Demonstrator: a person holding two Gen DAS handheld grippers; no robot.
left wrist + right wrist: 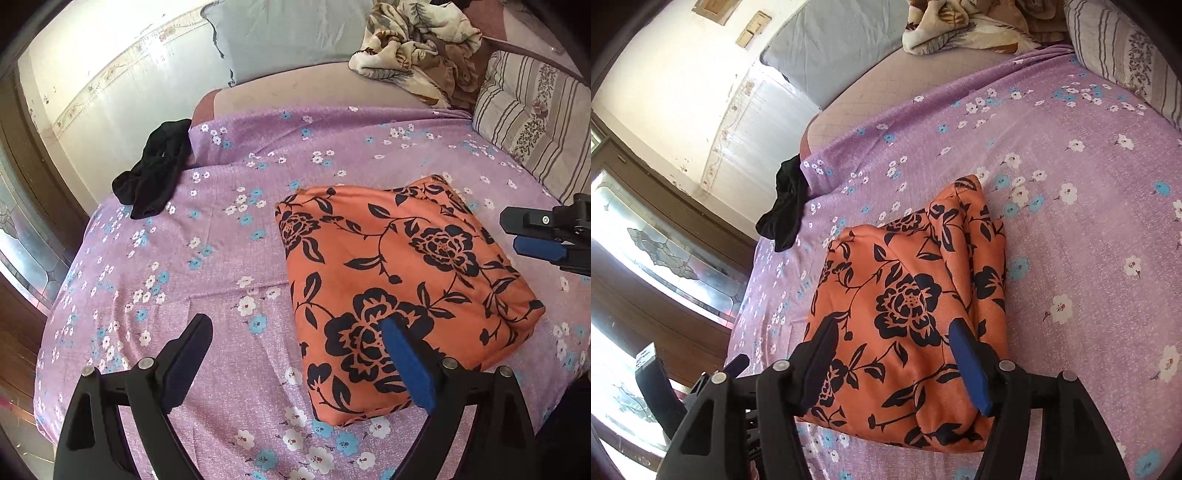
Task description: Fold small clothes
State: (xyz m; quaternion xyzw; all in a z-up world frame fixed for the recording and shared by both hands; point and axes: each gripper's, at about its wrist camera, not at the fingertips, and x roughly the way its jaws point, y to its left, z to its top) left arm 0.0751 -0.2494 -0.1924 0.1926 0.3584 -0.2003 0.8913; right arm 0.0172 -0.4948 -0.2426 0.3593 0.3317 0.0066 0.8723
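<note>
A folded orange cloth (402, 280) printed with black roses lies on a bed under a purple bedsheet (229, 236) dotted with white and blue flowers. In the left wrist view the cloth sits right of centre, a thick squarish bundle with one corner toward 12 o'clock and another toward 6 o'clock. The left gripper (295, 369) hangs above the bed with its fingers spread wide and nothing between them — its dark left finger over the bare bedsheet, its blue-padded right finger over the near edge of the cloth. At 3 o'clock in that view, the right gripper (535, 236) pokes in from the frame edge, just beside the cloth's right side; its black and blue fingers show there side on. The right wrist view settles its state: the right gripper (897, 362) stands spread above the near end of the cloth, both fingers clear of the fabric and pinching nothing, the stacked folds of the bundle running off toward 1 o'clock. A crumpled black garment (155, 173) lies at the bed's edge toward 10 o'clock from the cloth, well apart from it. A grey pillow (288, 33) leans against the wall at 12 o'clock, a rumpled cream and brown blanket (417, 48) sits beside it, and a striped pillow (532, 122) rests at 2 o'clock.
</note>
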